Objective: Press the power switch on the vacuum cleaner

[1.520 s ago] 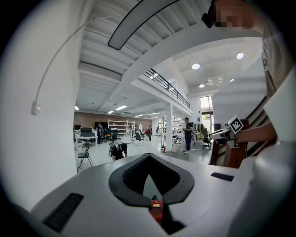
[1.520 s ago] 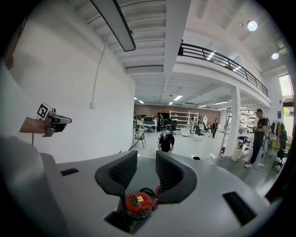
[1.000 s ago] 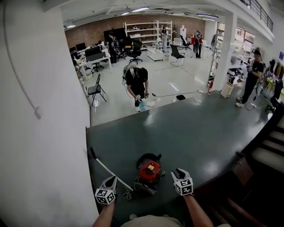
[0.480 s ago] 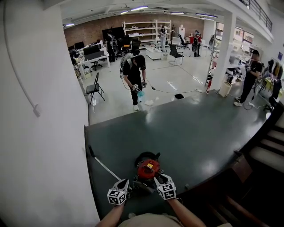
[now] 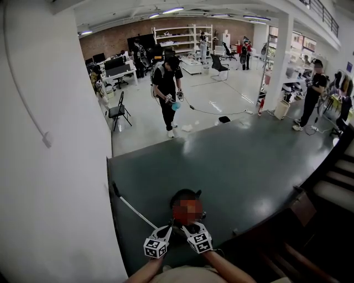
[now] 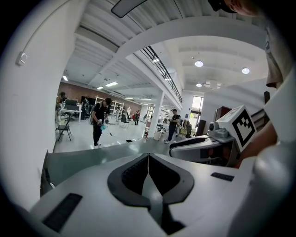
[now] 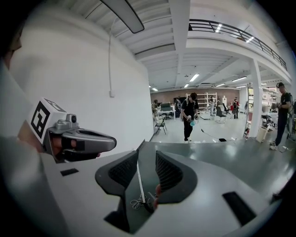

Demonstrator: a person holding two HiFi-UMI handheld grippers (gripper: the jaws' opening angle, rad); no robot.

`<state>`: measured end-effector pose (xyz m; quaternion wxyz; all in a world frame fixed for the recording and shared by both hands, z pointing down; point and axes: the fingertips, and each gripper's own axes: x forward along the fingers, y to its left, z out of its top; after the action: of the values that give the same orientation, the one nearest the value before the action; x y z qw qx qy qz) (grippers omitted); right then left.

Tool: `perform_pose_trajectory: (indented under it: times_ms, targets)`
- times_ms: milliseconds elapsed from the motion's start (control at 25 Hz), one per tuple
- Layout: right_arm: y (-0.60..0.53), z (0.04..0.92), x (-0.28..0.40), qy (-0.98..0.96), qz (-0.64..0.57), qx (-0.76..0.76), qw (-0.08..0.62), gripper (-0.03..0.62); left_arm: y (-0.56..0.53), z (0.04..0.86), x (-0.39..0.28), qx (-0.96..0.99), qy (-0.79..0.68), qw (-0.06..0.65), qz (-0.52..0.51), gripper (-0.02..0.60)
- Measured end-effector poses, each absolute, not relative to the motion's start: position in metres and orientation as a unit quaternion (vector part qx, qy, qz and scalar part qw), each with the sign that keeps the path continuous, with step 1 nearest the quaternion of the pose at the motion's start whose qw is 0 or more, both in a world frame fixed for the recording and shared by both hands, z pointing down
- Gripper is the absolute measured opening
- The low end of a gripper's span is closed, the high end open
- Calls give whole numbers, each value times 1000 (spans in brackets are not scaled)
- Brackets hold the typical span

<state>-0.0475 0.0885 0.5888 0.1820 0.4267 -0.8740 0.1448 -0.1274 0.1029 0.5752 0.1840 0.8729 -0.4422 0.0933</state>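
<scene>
Bright, even light from ceiling strip lights [image 5: 174,10] leaves soft glare on the dark floor [image 5: 249,166]; both gripper views bend and blacken at their edges.

The black-bodied canister vacuum cleaner [image 5: 185,194] sits on the dark green raised floor [image 5: 249,166]. Its thin metal wand [image 5: 135,213] runs toward 10 o'clock, to the white wall [image 5: 55,166]. The left gripper [image 5: 165,232] and right gripper [image 5: 191,228] sit side by side at its 6 o'clock. A person in black clothes [image 5: 168,88] stands far off at 12 o'clock.

The white wall [image 5: 55,166] stands close left of the left gripper [image 5: 165,232]. The vacuum cleaner [image 5: 185,195] blocks ahead, with open dark floor [image 5: 249,171] beyond.
</scene>
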Motion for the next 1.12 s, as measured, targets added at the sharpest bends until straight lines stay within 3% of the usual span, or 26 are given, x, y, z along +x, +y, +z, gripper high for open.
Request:
perform_pose_trajectory:
  times_ms: [280,560,1120]
  targets:
    - [87,591,-42,-876,140,421,188,129,101,579,-129,867,-449,191,97,6]
    - [101,584,-52,-886,114,397,210,74,105,578,-126,872,-442,187,100,6]
    - [110,577,-46,-885,98,402,215,58,116,572,-114,884,-417,189,98,6]
